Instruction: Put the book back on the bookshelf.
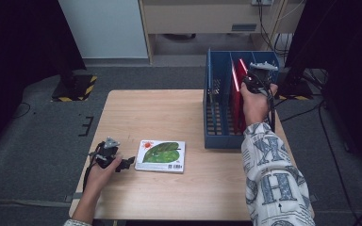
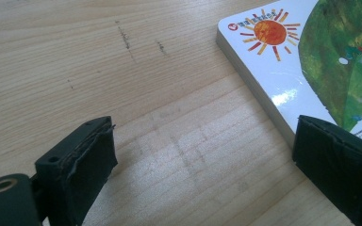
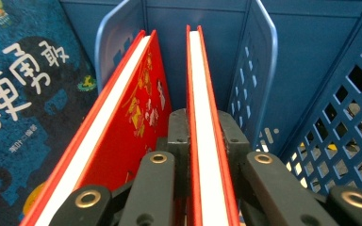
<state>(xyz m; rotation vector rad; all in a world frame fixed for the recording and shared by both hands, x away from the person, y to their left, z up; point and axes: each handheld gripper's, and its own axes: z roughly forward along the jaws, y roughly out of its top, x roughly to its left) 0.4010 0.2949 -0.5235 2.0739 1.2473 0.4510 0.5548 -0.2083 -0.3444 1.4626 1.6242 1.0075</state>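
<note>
A board book [image 1: 161, 156] with a green leaf and an orange sun on its cover lies flat near the table's front left. My left gripper [image 1: 126, 163] rests on the table just left of it. In the left gripper view the left gripper [image 2: 202, 165] is open, with bare wood between its pads and the board book [image 2: 311, 56] beside the right pad. My right gripper [image 1: 250, 84] is over the blue crate [image 1: 217, 141]. In the right gripper view the right gripper [image 3: 206, 136] is shut on the top edge of a thin red book [image 3: 206, 84] standing upright in the crate.
A second red book [image 3: 136, 108] leans in the same slot, to the left of the held one. A blue book with white characters [image 3: 19, 94] lies further left. Blue dividers [image 3: 264, 70] and a lattice wall [image 3: 349, 108] close in on the right. The table [image 1: 169, 113] is light wood.
</note>
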